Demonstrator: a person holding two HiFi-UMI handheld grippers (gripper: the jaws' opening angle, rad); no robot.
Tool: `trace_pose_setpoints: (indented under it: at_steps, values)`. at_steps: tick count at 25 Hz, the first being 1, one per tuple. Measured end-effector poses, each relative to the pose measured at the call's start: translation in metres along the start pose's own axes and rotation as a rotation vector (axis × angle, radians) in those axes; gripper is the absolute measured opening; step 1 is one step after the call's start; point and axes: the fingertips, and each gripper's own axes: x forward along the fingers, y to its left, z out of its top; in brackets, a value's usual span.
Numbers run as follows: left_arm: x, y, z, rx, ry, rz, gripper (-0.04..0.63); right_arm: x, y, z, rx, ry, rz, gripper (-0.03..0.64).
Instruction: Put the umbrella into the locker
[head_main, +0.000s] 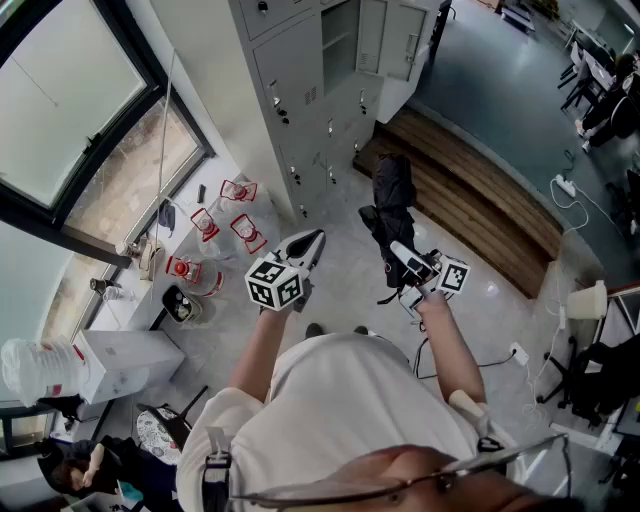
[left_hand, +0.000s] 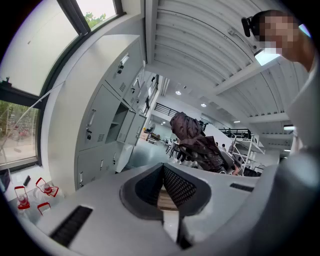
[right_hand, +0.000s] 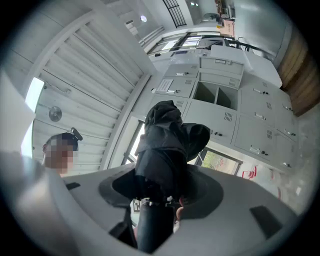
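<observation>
A folded black umbrella (head_main: 391, 205) stands up from my right gripper (head_main: 395, 250), which is shut on its lower end near the handle. In the right gripper view the umbrella (right_hand: 169, 145) fills the space between the jaws of that gripper (right_hand: 159, 196) and points toward the grey lockers (right_hand: 250, 125), where an open compartment (right_hand: 216, 95) shows. My left gripper (head_main: 312, 241) hangs to the left of the umbrella, shut and holding nothing. From the left gripper (left_hand: 163, 172) view, the umbrella (left_hand: 195, 142) is ahead and to the right, and the lockers (left_hand: 107, 117) are on the left.
The locker bank (head_main: 300, 90) stands ahead with one door open (head_main: 340, 40). Several red-framed items (head_main: 228, 225) lie on the floor by the window. A wooden step (head_main: 480, 200) runs to the right. A white box (head_main: 125, 360) and a water jug (head_main: 35, 368) sit at lower left.
</observation>
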Motion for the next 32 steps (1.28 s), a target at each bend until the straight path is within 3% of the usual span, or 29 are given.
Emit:
trace_pose_setpoints:
  at_steps: [18,32]
  values:
    - [-0.001,-0.011,-0.004,0.008,-0.001,0.019,0.003,-0.012,0.015,0.003,0.015,-0.002,0.054,0.242]
    - [0.021,-0.051,-0.026,0.002,0.003,0.048,0.003,-0.059,0.014,0.016,0.026,0.02,0.066,0.242]
